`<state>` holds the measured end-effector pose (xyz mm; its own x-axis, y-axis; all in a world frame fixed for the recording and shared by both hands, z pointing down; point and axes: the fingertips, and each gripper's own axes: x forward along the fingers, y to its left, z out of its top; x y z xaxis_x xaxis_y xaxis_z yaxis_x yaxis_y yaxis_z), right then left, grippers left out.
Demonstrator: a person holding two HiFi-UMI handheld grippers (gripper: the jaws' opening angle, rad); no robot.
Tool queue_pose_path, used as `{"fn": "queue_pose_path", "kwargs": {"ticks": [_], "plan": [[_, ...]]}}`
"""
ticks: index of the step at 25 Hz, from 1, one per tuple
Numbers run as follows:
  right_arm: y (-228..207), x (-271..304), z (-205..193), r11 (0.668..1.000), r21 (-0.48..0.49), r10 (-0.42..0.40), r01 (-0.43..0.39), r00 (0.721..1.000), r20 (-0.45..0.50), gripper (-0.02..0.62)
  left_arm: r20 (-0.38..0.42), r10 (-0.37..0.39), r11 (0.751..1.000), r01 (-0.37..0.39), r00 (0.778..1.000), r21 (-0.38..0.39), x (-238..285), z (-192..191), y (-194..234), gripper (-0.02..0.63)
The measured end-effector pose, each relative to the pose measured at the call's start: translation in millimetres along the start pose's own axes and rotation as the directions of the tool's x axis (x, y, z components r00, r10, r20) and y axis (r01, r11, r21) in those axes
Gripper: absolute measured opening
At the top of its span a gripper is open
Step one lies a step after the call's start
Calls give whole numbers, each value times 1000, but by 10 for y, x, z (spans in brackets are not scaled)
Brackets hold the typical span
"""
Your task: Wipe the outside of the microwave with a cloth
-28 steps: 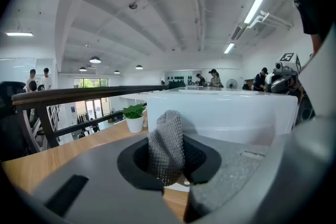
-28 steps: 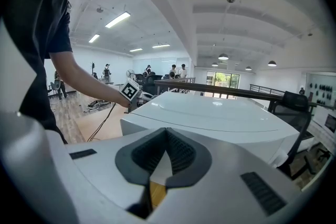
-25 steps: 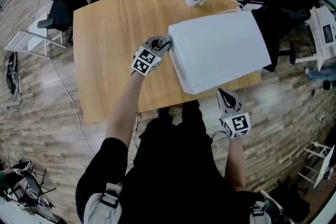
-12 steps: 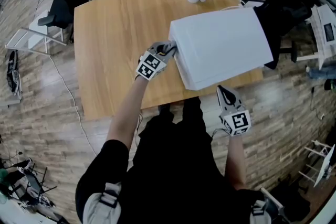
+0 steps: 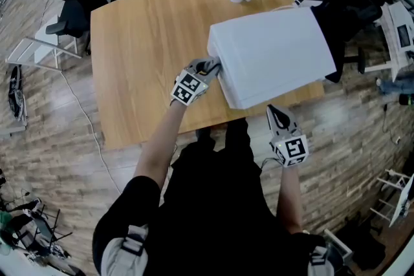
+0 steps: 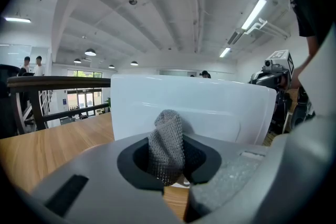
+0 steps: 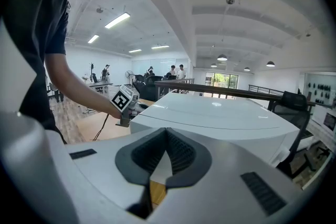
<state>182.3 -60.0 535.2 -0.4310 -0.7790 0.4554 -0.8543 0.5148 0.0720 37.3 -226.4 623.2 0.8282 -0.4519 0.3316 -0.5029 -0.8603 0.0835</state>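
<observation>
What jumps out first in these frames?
A big white microwave sits at the near right corner of the wooden table. The left claw, shut on a grey knit cloth, is at the microwave's left side; the right claw hangs shut and empty off the table's edge.

Your head camera looks steeply down on the counter [image 5: 142, 42] and the microwave [image 5: 272, 52] from above. The camera on your left tool [image 5: 210, 65] sits low, close against the microwave's side; the one on your right tool [image 5: 275, 114] looks across its top. All three views share the microwave.
</observation>
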Motion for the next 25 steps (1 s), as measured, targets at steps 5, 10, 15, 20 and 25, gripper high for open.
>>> {"fn": "queue_pose_path", "kwargs": {"ticks": [5, 10, 15, 20, 25], "plan": [[34, 15, -17, 1000, -12, 15, -14, 1000, 25, -2, 5, -11, 1000, 11, 1000, -5, -11, -38, -127, 48], [49, 51, -12, 999, -22, 26, -25, 999, 26, -2, 11, -23, 1000, 23, 1000, 0, -32, -33, -223, 48], [79, 89, 50, 998, -40, 41, -39, 998, 54, -2, 11, -40, 999, 40, 999, 2, -54, -64, -362, 48], [117, 126, 64, 997, -48, 55, -53, 998, 44, -2, 10, -54, 999, 54, 998, 2, -91, -114, -496, 48], [117, 100, 96, 998, -44, 52, -51, 998, 24, -2, 15, -58, 998, 58, 998, -4, -88, -134, -624, 48]]}}
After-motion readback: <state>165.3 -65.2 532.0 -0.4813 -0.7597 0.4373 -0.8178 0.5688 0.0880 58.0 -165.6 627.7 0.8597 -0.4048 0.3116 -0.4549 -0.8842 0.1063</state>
